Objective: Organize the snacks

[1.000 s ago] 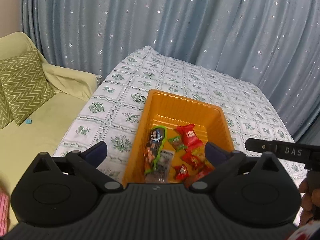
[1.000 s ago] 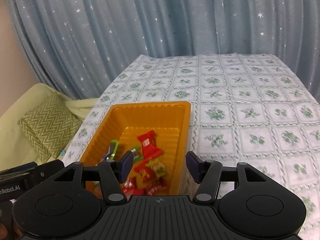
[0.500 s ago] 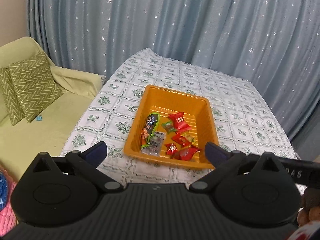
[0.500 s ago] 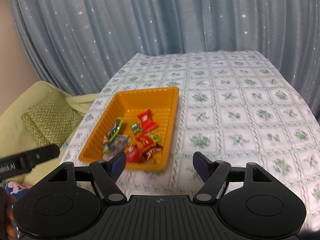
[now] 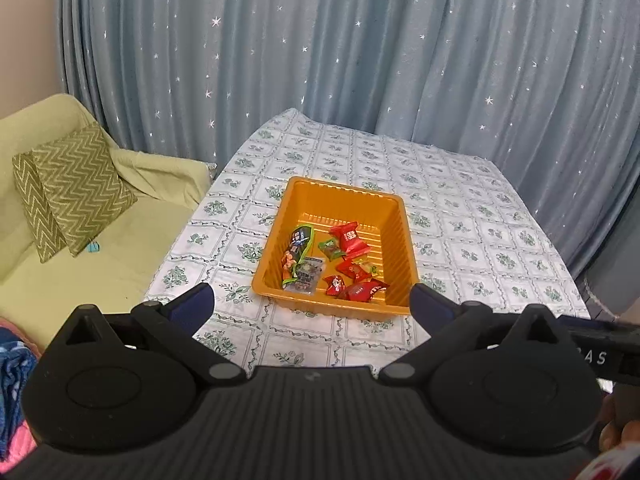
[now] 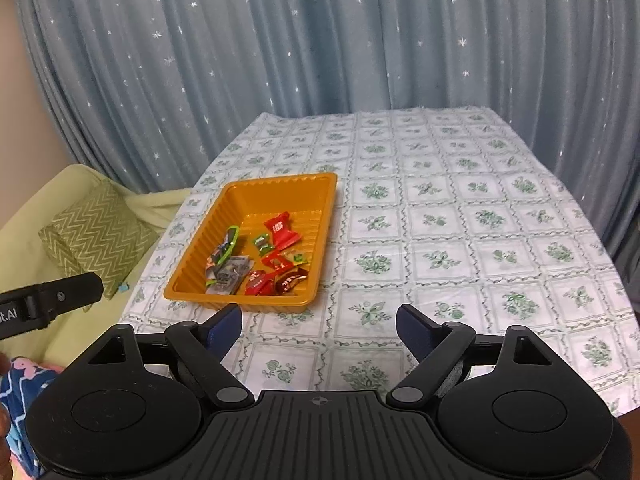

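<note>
Both empty and spread wide, left gripper point(image 5: 311, 306) and right gripper point(image 6: 319, 326), its jaws just opening: ahead of both, clear of the fingertips, wrapped snacks point(image 6: 259, 258) gathered in orange tray point(image 6: 224, 204); apparently nothing left loose on floral tablecloth point(image 6: 460, 240).

We see orange tray point(image 5: 392, 216); red and green snack packets point(image 5: 349, 236); white tablecloth point(image 6: 460, 216), green floral squares; blue star-speckled curtain point(image 5: 360, 60); olive zigzag cushion point(image 5: 76, 184).
</note>
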`<state>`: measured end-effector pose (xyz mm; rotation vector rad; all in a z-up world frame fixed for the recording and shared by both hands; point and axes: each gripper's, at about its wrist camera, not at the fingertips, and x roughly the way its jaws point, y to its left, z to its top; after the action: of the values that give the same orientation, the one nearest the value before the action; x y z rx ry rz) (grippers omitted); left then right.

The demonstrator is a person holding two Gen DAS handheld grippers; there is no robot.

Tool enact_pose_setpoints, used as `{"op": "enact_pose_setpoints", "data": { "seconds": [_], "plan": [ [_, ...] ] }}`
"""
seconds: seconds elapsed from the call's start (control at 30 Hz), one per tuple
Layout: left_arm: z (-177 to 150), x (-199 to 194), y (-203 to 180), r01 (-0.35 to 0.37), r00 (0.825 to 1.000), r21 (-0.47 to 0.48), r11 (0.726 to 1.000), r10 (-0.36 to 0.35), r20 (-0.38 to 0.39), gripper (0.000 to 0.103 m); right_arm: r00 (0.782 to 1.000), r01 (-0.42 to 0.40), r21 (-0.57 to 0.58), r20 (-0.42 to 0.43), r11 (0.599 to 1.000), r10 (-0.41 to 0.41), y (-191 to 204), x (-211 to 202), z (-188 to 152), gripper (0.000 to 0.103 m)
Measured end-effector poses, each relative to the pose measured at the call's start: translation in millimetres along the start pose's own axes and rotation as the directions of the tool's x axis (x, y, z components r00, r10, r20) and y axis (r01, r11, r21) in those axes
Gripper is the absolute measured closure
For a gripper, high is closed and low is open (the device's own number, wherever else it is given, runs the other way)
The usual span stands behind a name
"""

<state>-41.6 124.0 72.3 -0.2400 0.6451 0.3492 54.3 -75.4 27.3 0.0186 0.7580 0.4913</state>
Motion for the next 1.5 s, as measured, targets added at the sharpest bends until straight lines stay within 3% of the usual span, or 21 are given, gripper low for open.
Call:
{"op": "enact_pose_setpoints", "data": {
  "seconds": [0.23, 0.63, 1.5],
  "plan": [
    [-9, -16, -4, -0.022, 1.0, 0.021, 1.0, 0.022, 0.002, 0.0, 0.999, 0.037, -0.043, 0.02, 0.998, -0.036, 5, -21, -8, 0.018],
    [-19, -30, -8, -0.044, 0.999, 0.025, 0.999, 0.044, 0.01, 0.0, 0.999, 0.034, -0.06, 0.042, 0.998, -0.031, 8, -39, -16, 0.018],
    [-21, -29, -12, -0.044, 0.999, 0.049, 0.998, 0.044, 0.012, 0.0, 0.999, 0.028, -0.068, 0.044, 0.997, -0.025, 10, -40, -15, 0.018]
  ]
}}
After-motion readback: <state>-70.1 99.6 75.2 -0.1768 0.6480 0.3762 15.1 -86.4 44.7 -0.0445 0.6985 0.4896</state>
